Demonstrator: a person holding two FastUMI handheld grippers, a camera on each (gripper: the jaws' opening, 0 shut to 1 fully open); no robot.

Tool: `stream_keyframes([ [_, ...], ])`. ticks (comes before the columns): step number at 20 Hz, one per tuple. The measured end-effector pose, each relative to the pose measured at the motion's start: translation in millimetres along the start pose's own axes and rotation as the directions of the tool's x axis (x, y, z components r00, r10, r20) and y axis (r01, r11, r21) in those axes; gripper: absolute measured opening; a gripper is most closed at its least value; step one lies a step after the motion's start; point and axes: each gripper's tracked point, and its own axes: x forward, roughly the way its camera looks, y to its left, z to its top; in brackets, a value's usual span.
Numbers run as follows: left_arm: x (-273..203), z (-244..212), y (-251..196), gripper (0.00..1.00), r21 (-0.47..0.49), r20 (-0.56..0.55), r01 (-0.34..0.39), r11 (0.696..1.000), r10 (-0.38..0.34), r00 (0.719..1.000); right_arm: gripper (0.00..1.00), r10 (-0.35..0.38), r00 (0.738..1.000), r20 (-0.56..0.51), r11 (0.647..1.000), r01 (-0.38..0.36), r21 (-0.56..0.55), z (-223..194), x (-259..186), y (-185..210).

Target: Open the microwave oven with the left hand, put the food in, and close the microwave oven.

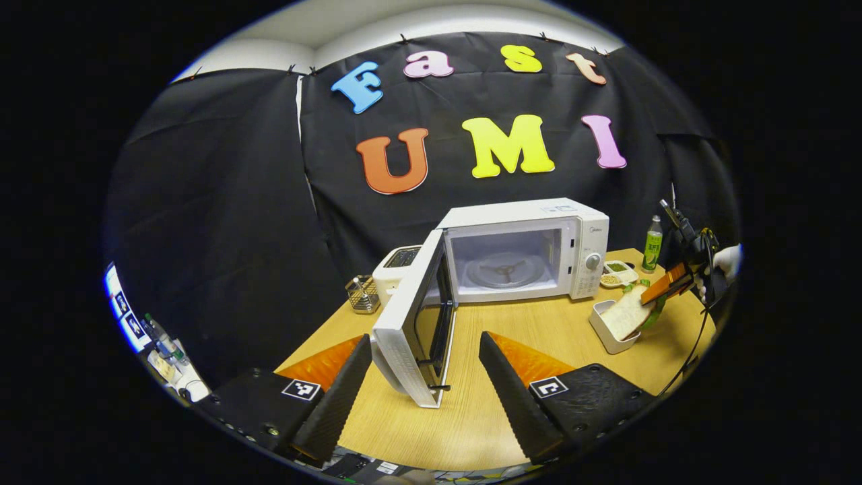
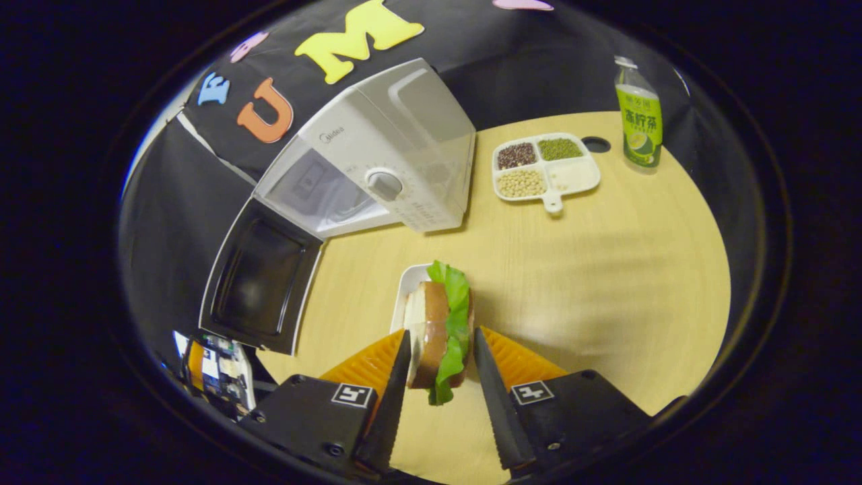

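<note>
Microwave oven (image 1: 532,252) standing open on the worktop (image 1: 471,417), door (image 1: 411,330) swung wide toward the left gripper (image 1: 425,394), turntable (image 1: 505,269) bare inside. Left gripper with fingers spread apart, holding nothing, the door's free edge between them but apparently not touched. Right gripper (image 2: 441,377) closed on the sandwich (image 2: 441,330), both fingers pressing its bread faces, lettuce hanging out at the edge. Sandwich lifted just above its white dish (image 2: 411,289), to the right of the oven and near its control knob (image 2: 384,183).

Step in hand, as judged: carrying the food into the cavity. Best done by keeping the squeeze light but steady, so the layers neither slip nor crush; swinging around the oven's front corner rather than across it; entering the opening low and level, clear of the door frame; setting down on the middle of the turntable before releasing. Left gripper best kept clear of the door's swing until closing.

Beyond, a divided tray of beans (image 2: 545,168) and a green bottle (image 2: 638,114), well clear of the path.
</note>
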Motion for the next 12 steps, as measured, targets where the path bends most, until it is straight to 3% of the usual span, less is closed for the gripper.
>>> stream_keyframes([
  [3, -4, 10, -17, 0.97, -0.016, 0.001, -0.006, 1.0, 0.006, 1.0, 0.37, 0.045, 0.998, -0.045, 0.999, -0.045, 0.01, 4, 2, 2],
  [5, -3, 15, -24, 0.97, -0.045, 0.003, -0.01, 0.999, 0.01, 1.0, 0.42, 0.066, 0.996, -0.066, 0.997, -0.064, 0.036, 3, -1, 7],
  [6, -4, 17, -26, 0.97, -0.06, 0.006, -0.01, 0.998, 0.01, 1.0, 0.33, 0.069, 0.995, -0.067, 0.997, -0.067, 0.04, 4, -2, 9],
  [7, -2, 19, -27, 0.97, -0.072, 0.01, -0.008, 0.997, 0.008, 1.0, 0.3, 0.067, 0.996, -0.066, 0.997, -0.065, 0.036, 5, -5, 12],
  [8, -1, 21, -25, 0.97, -0.078, 0.013, -0.009, 0.997, 0.01, 1.0, 0.29, 0.068, 0.996, -0.059, 0.997, -0.067, 0.025, 6, -12, 17],
  [9, 1, 21, -24, 0.97, -0.08, 0.013, -0.002, 0.997, 0.003, 1.0, 0.36, 0.072, 0.996, -0.045, 0.997, -0.071, 0.01, 8, -18, 24],
  [10, 1, 21, -21, 0.97, -0.077, 0.011, 0.0, 0.997, 0.001, 1.0, 0.35, 0.078, 0.996, -0.031, 0.997, -0.078, -0.006, 10, -26, 33],
  [11, 1, 21, -18, 0.97, -0.07, 0.014, 0.008, 0.998, -0.007, 1.0, 0.27, 0.097, 0.995, -0.015, 0.995, -0.097, -0.009, 13, -32, 46],
  [12, 0, 22, -14, 0.97, -0.061, 0.015, 0.016, 0.998, -0.015, 1.0, 0.27, 0.113, 0.994, 0.005, 0.994, -0.113, -0.002, 16, -38, 59],
])
